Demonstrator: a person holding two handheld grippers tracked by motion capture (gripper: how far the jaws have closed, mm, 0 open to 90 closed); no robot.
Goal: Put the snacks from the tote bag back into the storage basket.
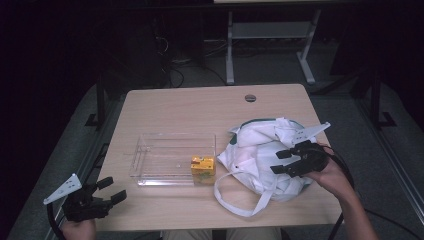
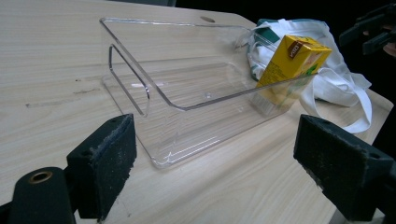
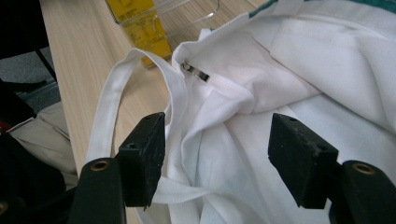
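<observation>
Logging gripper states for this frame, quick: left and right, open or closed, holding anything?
Left gripper: open, empty, at the near left table edge, short of the clear bin.
Right gripper: open, empty, over the white bag.

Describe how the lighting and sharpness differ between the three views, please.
High view: dim, the surroundings almost black, only the table lit. Left gripper view: brighter, glare streaks on the clear tray, the near jaws soft. Right gripper view: the white bag bright and nearly washed out, the jaws slightly blurred.
</observation>
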